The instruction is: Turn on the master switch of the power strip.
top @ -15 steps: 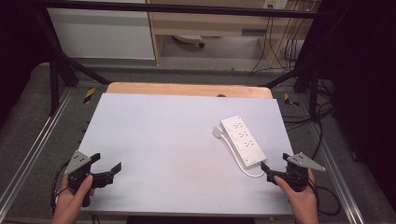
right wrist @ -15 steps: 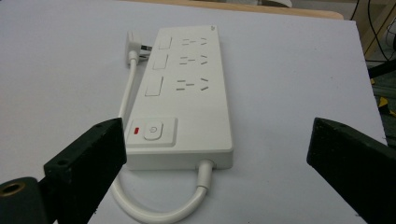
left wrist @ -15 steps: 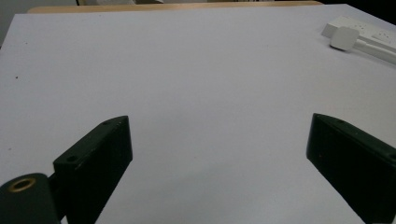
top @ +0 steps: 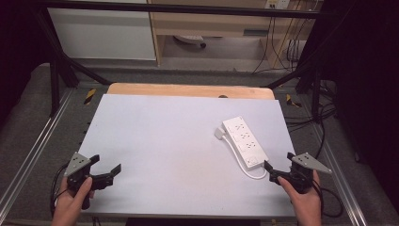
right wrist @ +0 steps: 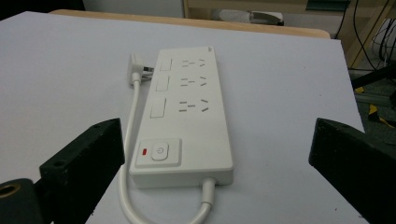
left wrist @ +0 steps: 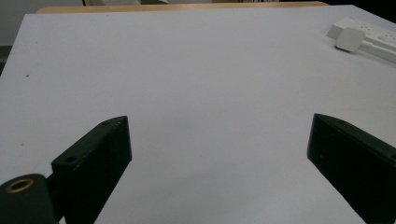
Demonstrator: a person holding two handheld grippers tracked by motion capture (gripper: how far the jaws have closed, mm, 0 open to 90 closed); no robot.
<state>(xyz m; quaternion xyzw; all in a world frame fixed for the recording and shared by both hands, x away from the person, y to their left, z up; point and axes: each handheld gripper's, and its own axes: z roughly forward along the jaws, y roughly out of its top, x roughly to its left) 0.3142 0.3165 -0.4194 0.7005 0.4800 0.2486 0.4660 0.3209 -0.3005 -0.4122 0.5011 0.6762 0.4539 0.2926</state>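
Each black hand-held gripper (top: 107, 170) carries a grey three-cornered plate (top: 78, 163), blocky screw-holed jaws and a trailing black cable (top: 55, 188).

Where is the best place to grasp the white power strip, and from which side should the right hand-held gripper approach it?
Probably across the two long sides of the power strip, near the switch end. It lies flat with that end facing the right hand-held gripper, whose jaws stand open on either side of it. Come from this near end, from above, avoiding the cable running along its left side.

A white power strip (top: 244, 141) lies on the right part of the pale table (top: 164, 141). The right gripper (top: 270, 170) sits just beside its near end, jaws apart. The left gripper (top: 106, 165) rests at the near left corner, jaws spread.
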